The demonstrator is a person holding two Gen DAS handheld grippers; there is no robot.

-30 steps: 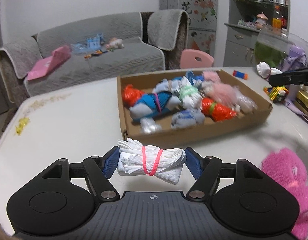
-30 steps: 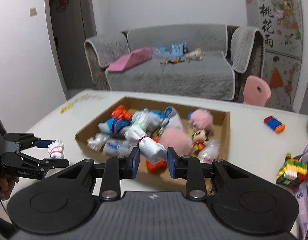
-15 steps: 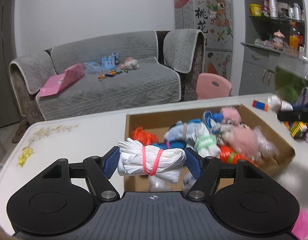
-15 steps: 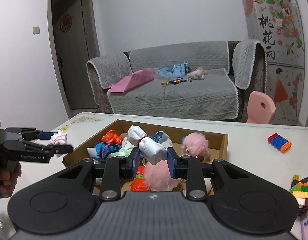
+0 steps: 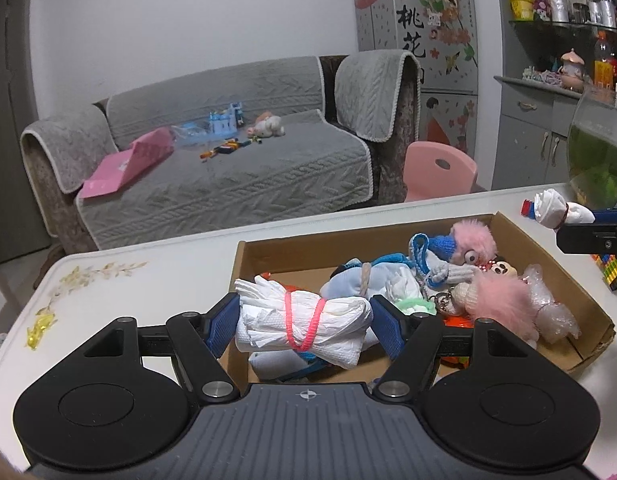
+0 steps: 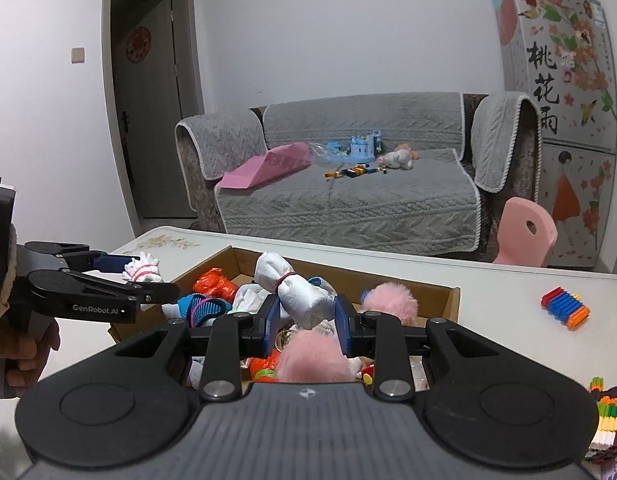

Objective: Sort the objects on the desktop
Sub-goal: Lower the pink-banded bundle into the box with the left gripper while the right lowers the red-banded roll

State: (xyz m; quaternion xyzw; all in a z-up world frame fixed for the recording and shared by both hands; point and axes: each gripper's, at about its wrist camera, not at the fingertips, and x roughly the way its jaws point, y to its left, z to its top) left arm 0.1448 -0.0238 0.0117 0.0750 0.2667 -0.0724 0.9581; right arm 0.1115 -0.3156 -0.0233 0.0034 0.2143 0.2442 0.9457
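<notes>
My left gripper (image 5: pixel 302 326) is shut on a white paper bundle tied with a pink band (image 5: pixel 304 326), held over the near left part of the cardboard box (image 5: pixel 548 272). My right gripper (image 6: pixel 306 314) is shut on a white cloth bundle tied with a dark red band (image 6: pixel 298 292), held above the box (image 6: pixel 448 300). The box holds several bundles and pink plush toys (image 5: pixel 500 296). The left gripper with its bundle also shows at the left of the right wrist view (image 6: pixel 142 274). The right gripper's bundle shows at the right of the left wrist view (image 5: pixel 556 210).
A block of colored sticks (image 6: pixel 564 307) lies on the white table (image 5: pixel 120 280) right of the box. Colored building bricks (image 6: pixel 612 420) sit at the table's right edge. A grey sofa (image 5: pixel 236 176) and a pink chair (image 5: pixel 440 170) stand behind the table.
Both grippers have risen and moved forward over the box, each still holding its bundle. The views now look more level across the room.
</notes>
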